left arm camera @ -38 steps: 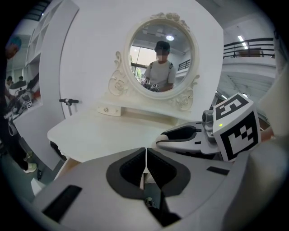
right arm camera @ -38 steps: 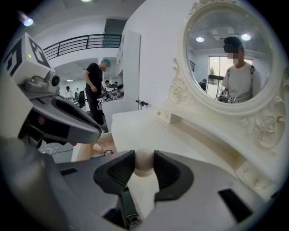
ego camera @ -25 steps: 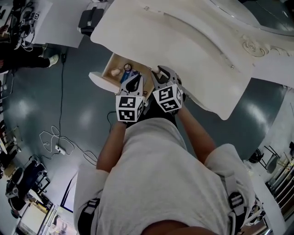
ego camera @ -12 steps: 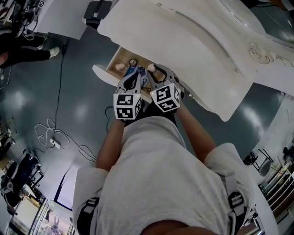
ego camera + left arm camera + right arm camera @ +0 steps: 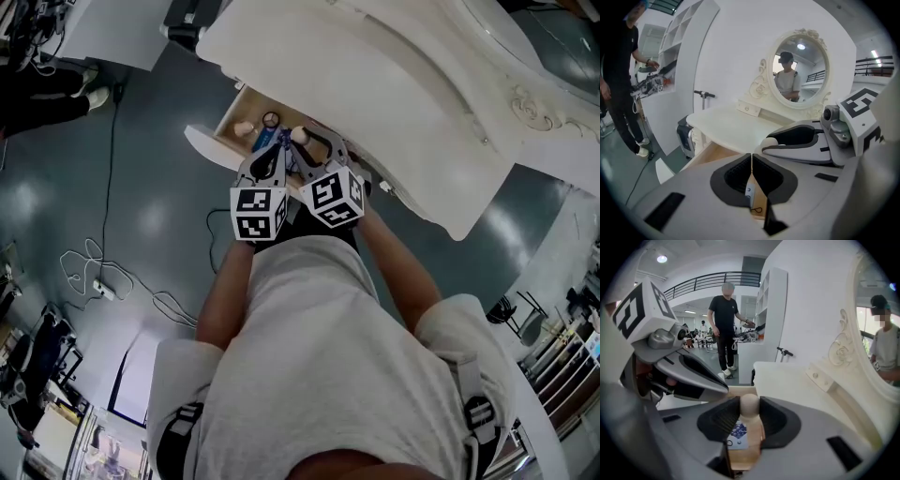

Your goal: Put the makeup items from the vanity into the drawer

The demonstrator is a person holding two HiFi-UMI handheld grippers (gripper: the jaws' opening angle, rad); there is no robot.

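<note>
Bright, even light; fisheye-warped edges

- A white vanity table [image 5: 394, 94] with a smooth curved top and carved scrollwork along its back stands on the floor.
- A drawer with a white front and pale wood inside [image 5: 228, 125] is pulled out from under the vanity top.
- On the drawer's wooden bottom lie a beige rounded makeup item [image 5: 245, 128], a small dark ring [image 5: 271, 119] just beside it, and a white packet with a blue pattern [image 5: 738, 431].
- A glossy dark grey-blue floor [image 5: 141, 187] carries the vanity. A thin white cable [image 5: 80, 272] lies looped on it, well apart from the drawer.
</note>
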